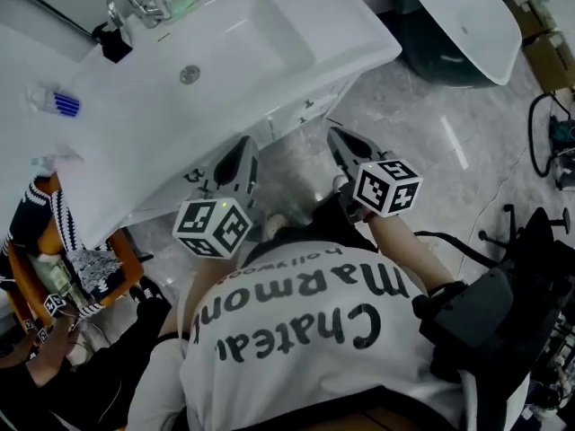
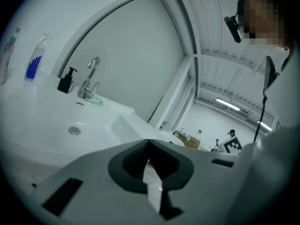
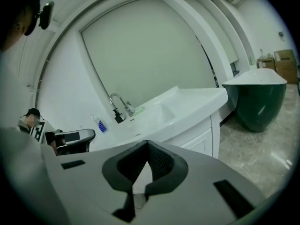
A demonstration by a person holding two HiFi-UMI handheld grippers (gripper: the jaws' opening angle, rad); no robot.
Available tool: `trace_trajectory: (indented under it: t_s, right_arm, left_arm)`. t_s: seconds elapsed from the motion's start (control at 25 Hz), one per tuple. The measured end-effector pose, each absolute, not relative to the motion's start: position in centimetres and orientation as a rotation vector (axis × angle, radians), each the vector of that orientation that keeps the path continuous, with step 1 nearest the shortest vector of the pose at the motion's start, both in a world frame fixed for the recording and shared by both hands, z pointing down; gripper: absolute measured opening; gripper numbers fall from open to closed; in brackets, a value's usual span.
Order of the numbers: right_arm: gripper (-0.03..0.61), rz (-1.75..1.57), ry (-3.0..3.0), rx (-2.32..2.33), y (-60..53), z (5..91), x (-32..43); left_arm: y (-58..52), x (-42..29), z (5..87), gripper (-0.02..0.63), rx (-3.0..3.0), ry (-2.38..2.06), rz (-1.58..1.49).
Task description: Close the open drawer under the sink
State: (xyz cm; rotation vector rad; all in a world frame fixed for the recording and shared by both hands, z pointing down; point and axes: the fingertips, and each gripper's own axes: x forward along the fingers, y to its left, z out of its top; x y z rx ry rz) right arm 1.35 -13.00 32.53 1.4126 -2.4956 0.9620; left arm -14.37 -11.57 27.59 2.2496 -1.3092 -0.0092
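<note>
We hold our grey two-jaw left gripper (image 1: 243, 145) and grey two-jaw right gripper (image 1: 336, 136) side by side before our chest, both pointing forward and apart, each with jaws together at the tips, gripping nothing.

Faucet (image 1: 135, 7) standing at back rim of sink (image 1: 269, 25), soap dispenser (image 1: 114, 41) sitting just left of it. Cabinet (image 1: 310, 108) sitting under sink. Bathtub (image 1: 467, 16) standing right of sink. Left gripper (image 1: 241, 155), right gripper (image 1: 341, 144) hanging side by side before cabinet.

The sink counter (image 1: 296, 25) carries a faucet (image 1: 135, 5), black dispenser (image 1: 113, 41) and blue-striped bottle (image 1: 56, 102).
</note>
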Motion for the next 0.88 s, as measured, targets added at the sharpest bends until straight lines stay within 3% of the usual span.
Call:
trace_trajectory:
  t_s: [0.44,0.88]
  right_arm:
    - [0.011,0.711,-2.486,1.759,-10.2,24.7,4.0]
    - [0.011,0.706,-2.499,1.735,-7.8,23.9,7.1]
  left_arm:
    - [-9.3,-14.7,24.6,0.008,2.445,-1.167,0.058]
    - [-6.6,-14.9,23.3,0.008,2.374,-1.276,-0.01]
